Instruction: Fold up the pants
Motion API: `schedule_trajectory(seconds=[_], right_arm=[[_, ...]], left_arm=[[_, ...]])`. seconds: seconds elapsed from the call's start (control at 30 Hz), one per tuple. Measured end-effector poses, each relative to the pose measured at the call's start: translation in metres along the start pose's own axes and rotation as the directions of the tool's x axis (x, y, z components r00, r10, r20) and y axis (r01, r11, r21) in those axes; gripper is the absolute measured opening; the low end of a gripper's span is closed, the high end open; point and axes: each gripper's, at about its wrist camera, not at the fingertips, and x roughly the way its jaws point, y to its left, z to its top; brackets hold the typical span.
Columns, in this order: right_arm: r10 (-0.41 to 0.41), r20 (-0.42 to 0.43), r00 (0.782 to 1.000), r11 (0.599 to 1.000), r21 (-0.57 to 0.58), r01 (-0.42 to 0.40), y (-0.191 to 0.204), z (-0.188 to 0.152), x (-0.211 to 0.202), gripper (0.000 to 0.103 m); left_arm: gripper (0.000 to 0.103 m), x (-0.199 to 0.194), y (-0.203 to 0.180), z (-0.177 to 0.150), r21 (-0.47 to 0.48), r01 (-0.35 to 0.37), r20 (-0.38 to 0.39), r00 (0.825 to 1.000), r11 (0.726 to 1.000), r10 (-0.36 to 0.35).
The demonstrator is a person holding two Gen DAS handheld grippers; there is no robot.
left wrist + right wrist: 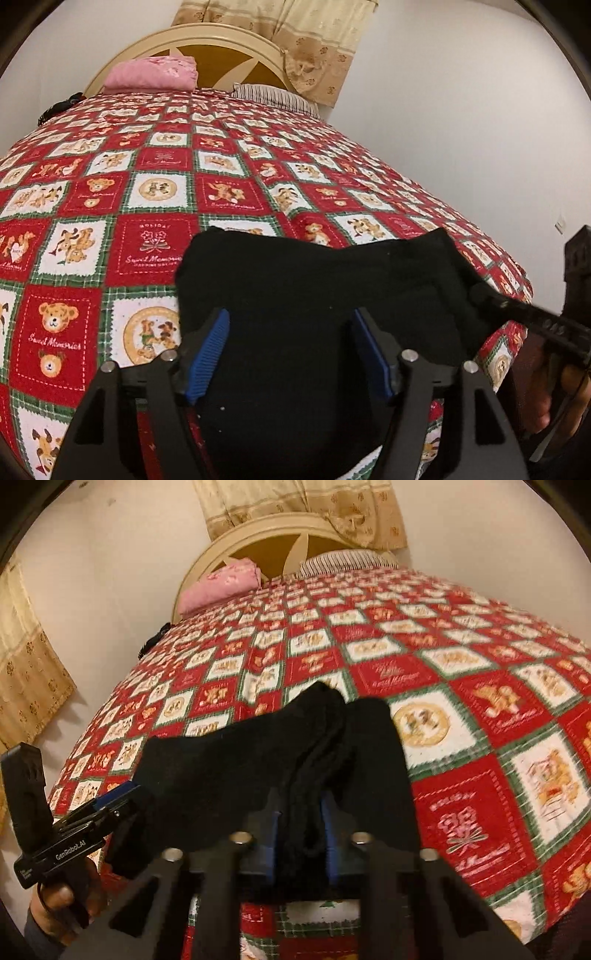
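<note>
The black pants point(314, 295) lie folded near the foot of the bed on the red patchwork quilt point(155, 184). My left gripper point(290, 354) is open, its blue pads either side of the black cloth, just above it. My right gripper point(301, 834) is shut on a bunched ridge of the pants point(317, 760). In the left wrist view the right gripper's fingers point(517, 310) reach into the pants' right edge. In the right wrist view the left gripper point(110, 801) sits at the pants' left edge.
A pink pillow point(151, 74) and a striped pillow point(273, 94) lie at the cream headboard point(192, 40). Beige curtains point(29, 672) hang on the walls. The bed's foot edge point(517, 295) drops off close to both grippers.
</note>
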Motion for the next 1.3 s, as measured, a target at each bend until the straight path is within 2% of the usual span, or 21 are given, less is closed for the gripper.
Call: schedule_trajectory(seconds=[0.17, 0.37, 0.63, 0.7, 0.8, 0.9, 1.0, 1.07, 1.17, 1.3], right_arm=[[-0.001, 0.046, 0.999, 0.999, 0.039, 0.0, -0.015, 0.002, -0.012, 0.016], [-0.021, 0.006, 1.0, 0.994, 0.109, 0.02, -0.042, -0.014, 0.004, 0.016], [0.0, 0.017, 1.0, 0.991, 0.136, -0.002, -0.049, -0.016, 0.002, 0.016], [-0.03, 0.044, 0.999, 0.991, 0.134, 0.024, -0.047, -0.011, -0.006, 0.028], [-0.056, 0.11, 0.992, 0.995, 0.09, 0.046, -0.035, -0.001, -0.018, 0.036], [-0.004, 0.142, 0.99, 0.999, 0.032, -0.001, -0.015, 0.009, -0.023, 0.047], [0.071, 0.107, 0.992, 0.997, -0.044, -0.067, 0.006, 0.011, -0.011, 0.047], [0.069, 0.077, 0.995, 0.996, -0.068, -0.064, 0.008, 0.008, -0.002, 0.047], [-0.022, -0.009, 1.0, 0.999, -0.036, 0.022, -0.006, 0.001, 0.021, 0.047], [0.049, -0.025, 0.998, 0.999, 0.007, -0.049, -0.025, -0.001, 0.022, 0.047]], left_arm=[[0.071, 0.009, 0.003, -0.005, 0.002, -0.008, -0.022, 1.0, 1.0, 0.008], [0.071, 0.014, 0.0, -0.009, 0.023, -0.019, -0.039, 0.999, 1.0, 0.019], [0.071, 0.016, -0.001, -0.008, 0.026, -0.027, -0.041, 0.999, 0.999, 0.028], [0.071, 0.016, -0.001, -0.008, 0.023, -0.023, -0.04, 0.999, 0.999, 0.024], [0.073, 0.015, 0.0, -0.009, 0.02, -0.017, -0.041, 0.999, 1.0, 0.018], [0.073, 0.015, 0.001, -0.009, 0.021, -0.018, -0.042, 0.999, 1.0, 0.019], [0.073, 0.015, 0.0, -0.008, 0.02, -0.017, -0.041, 0.999, 1.0, 0.017], [0.073, 0.015, 0.001, -0.008, 0.02, -0.014, -0.042, 0.999, 1.0, 0.015], [0.073, 0.015, 0.002, -0.009, 0.018, -0.003, -0.043, 0.999, 1.0, 0.004], [0.073, 0.016, 0.0, -0.009, 0.024, -0.005, -0.045, 0.999, 1.0, 0.006]])
